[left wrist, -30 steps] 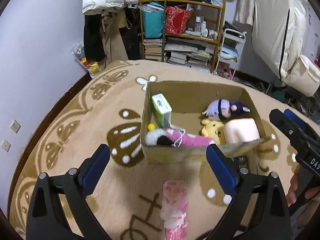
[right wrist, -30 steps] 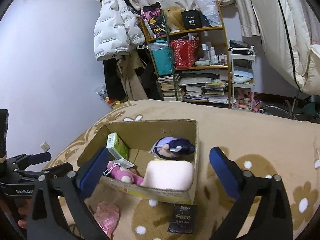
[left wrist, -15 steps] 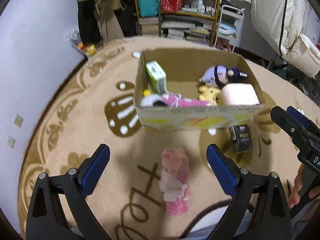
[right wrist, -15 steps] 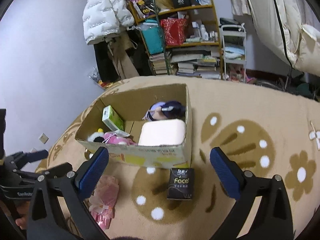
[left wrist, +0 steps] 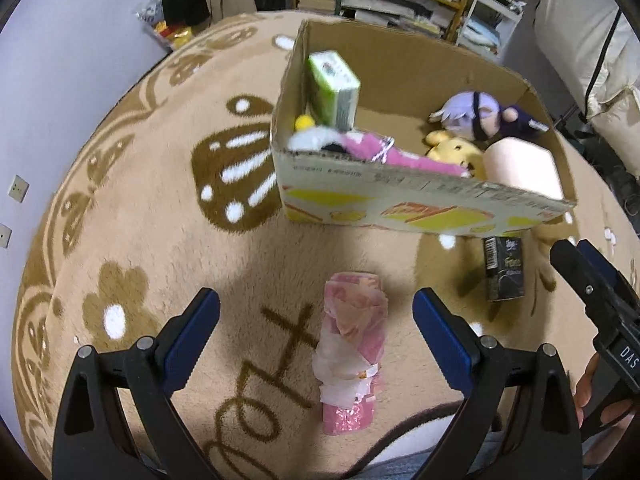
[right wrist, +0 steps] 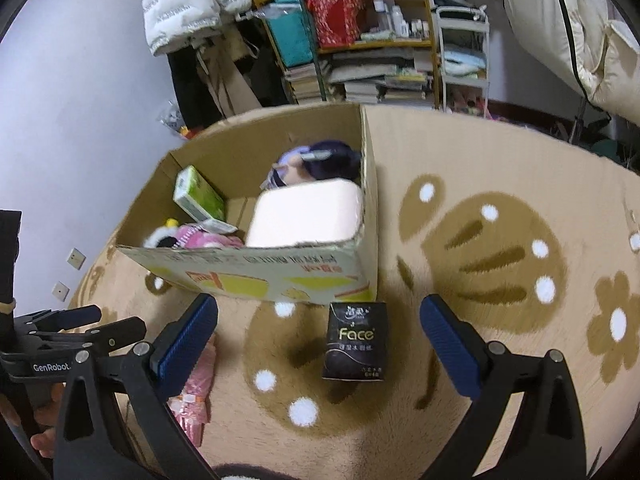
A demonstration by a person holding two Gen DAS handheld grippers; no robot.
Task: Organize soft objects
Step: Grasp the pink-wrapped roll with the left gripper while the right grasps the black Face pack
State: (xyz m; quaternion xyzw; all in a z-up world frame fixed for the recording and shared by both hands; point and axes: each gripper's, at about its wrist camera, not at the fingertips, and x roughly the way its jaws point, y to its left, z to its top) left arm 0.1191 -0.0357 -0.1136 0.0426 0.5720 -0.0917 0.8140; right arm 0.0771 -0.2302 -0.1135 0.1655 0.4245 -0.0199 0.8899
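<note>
A pink crinkled soft pack (left wrist: pixel 352 356) lies on the beige rug in front of the cardboard box (left wrist: pixel 420 204). My left gripper (left wrist: pixel 316 320) is open and empty, its fingers either side of the pack and above it. A black "Face" tissue pack (right wrist: pixel 355 341) lies on the rug by the box's near right corner; it also shows in the left wrist view (left wrist: pixel 503 268). My right gripper (right wrist: pixel 318 328) is open and empty above the black pack. The box (right wrist: pixel 260 276) holds plush toys, a pale pink cushion (right wrist: pixel 306 216) and a green tissue pack (right wrist: pixel 198 194).
A beige patterned rug (right wrist: pixel 500 240) covers the floor. Cluttered shelves (right wrist: pixel 360 40) and hanging coats (right wrist: pixel 188 4) stand beyond the box. A wall (left wrist: pixel 60 60) runs along the left. The pink pack shows partly behind my right gripper's left finger (right wrist: pixel 196 384).
Both grippers have moved down and closer to the rug, tilting downward. The pink pack and black pack now sit between the fingers of the left and right grippers.
</note>
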